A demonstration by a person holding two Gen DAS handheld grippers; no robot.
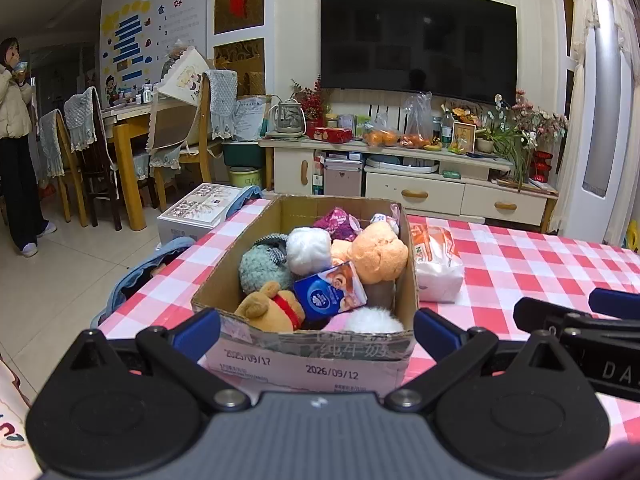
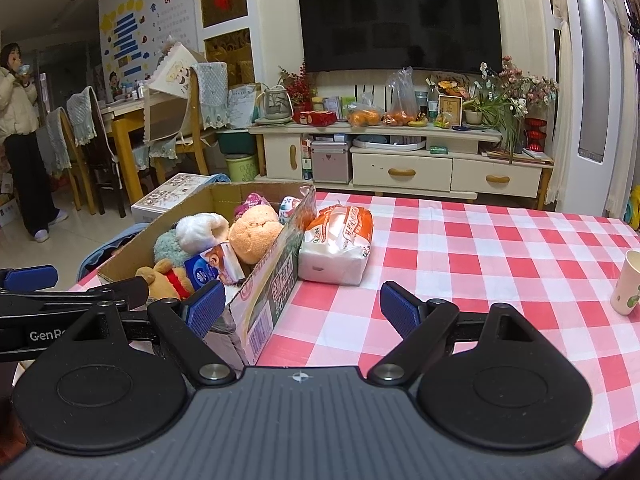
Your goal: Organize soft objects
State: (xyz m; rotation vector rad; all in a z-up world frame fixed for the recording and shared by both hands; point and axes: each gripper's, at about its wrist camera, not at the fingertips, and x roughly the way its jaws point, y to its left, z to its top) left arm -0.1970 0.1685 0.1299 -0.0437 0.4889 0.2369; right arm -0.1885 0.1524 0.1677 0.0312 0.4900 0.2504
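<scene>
A cardboard box (image 1: 316, 354) (image 2: 276, 256) stands on the pink checked tablecloth, filled with soft toys: an orange plush (image 1: 380, 252) (image 2: 254, 232), a white ball (image 1: 309, 249), a teal plush (image 1: 262, 268), a yellow bear in red (image 1: 272, 306) (image 2: 168, 280) and a blue tissue pack (image 1: 330, 292) (image 2: 214, 268). A white and orange tissue packet (image 1: 436, 268) (image 2: 340, 244) lies on the cloth against the box's right side. My left gripper (image 1: 316, 328) is open, its fingers either side of the box's near wall. My right gripper (image 2: 302, 306) is open at the box's near right corner, nothing held.
A paper cup (image 2: 628, 284) stands at the table's right edge. A person (image 1: 16, 140) stands far left by the dining chairs (image 1: 80, 148). A TV cabinet (image 1: 408, 176) lies beyond the table. A printed carton (image 1: 196, 212) sits on the floor left of the table.
</scene>
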